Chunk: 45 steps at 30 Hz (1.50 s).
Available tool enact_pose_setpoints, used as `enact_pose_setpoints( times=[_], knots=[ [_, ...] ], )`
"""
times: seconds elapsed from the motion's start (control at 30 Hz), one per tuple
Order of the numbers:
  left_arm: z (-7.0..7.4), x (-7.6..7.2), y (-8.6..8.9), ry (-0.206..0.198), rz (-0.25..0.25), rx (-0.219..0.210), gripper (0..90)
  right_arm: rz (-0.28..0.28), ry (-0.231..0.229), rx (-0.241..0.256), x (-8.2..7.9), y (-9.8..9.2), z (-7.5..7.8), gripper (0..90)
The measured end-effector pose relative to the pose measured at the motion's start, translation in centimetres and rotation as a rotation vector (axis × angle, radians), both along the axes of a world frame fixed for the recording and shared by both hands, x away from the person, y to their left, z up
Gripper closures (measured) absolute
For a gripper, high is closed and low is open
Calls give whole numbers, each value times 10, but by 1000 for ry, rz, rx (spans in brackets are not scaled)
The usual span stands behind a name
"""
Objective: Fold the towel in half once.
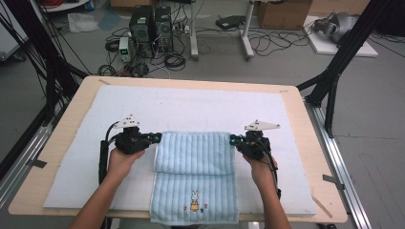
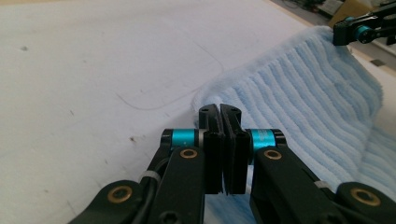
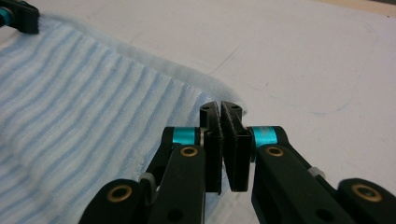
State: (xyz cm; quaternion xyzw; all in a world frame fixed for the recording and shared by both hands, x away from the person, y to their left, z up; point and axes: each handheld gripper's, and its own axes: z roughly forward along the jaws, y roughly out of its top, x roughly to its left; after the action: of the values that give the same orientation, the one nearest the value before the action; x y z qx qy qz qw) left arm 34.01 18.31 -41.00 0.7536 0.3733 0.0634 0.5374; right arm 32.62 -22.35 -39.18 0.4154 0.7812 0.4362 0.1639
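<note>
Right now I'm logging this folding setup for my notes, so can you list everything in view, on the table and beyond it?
Light blue striped terry towel: one, folded partway, table centre, rabbit print near front edge.
White felt mat: one, covering the tabletop.
Pale wooden table: one, under the mat.
Black computer towers: two, on the floor behind.
Cardboard box: one, brown, floor at back.
Left gripper: black, jaws shut at the towel's folded corner.
Right gripper: black, jaws shut at the opposite corner.

A white mat [image 1: 191, 107] is spread over a wooden table [image 1: 57, 143], beyond which two black computer towers [image 1: 152, 26], tangled cables [image 1: 267, 45] and a cardboard box [image 1: 282, 14] are seen on the grey floor [image 1: 372, 105].
</note>
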Motion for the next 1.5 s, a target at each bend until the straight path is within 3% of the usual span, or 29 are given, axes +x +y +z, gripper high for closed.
enact_pose_setpoints(
  times=[0.1,0.27,0.53,0.67,0.77,0.8,0.83,0.87,0.9,0.97,1.07,1.23,1.37,1.43,1.5],
  knots=[
    [-1,-7,7,20,-20,-52,876,28,4,28,-11,-3,4,874],
    [-10,-20,10,47,-49,-52,875,53,34,6,-31,-8,-4,874],
    [-25,-41,4,64,-75,38,876,57,87,-14,-45,-11,-27,874],
    [-35,-43,2,85,-80,81,874,53,111,-28,-46,-10,-34,873],
    [-38,-42,0,90,-70,95,860,55,125,-83,-46,-6,-39,868],
    [-37,-42,0,88,-56,90,825,52,130,-80,-46,-5,-40,858],
    [-36,-41,0,80,-19,88,734,48,127,-84,-46,-5,-40,817],
    [-34,-39,0,73,0,84,609,36,121,-77,-45,-6,-39,723],
    [-32,-37,3,62,17,60,552,17,114,-69,-44,-6,-37,652],
    [-29,-33,5,38,36,37,498,-42,58,-73,-42,-7,-31,560],
    [-26,-20,6,5,66,37,473,-66,31,-58,-33,-7,-25,553],
    [-30,-4,3,1,86,26,451,-56,72,-62,-12,-1,-30,575],
    [-35,-1,2,16,98,49,447,-39,115,-136,-3,5,-41,617],
    [-35,-1,2,22,97,65,450,-31,151,-140,0,7,-45,700],
    [-35,-2,2,22,75,67,511,-16,143,-140,-1,7,-44,840]
  ],
)
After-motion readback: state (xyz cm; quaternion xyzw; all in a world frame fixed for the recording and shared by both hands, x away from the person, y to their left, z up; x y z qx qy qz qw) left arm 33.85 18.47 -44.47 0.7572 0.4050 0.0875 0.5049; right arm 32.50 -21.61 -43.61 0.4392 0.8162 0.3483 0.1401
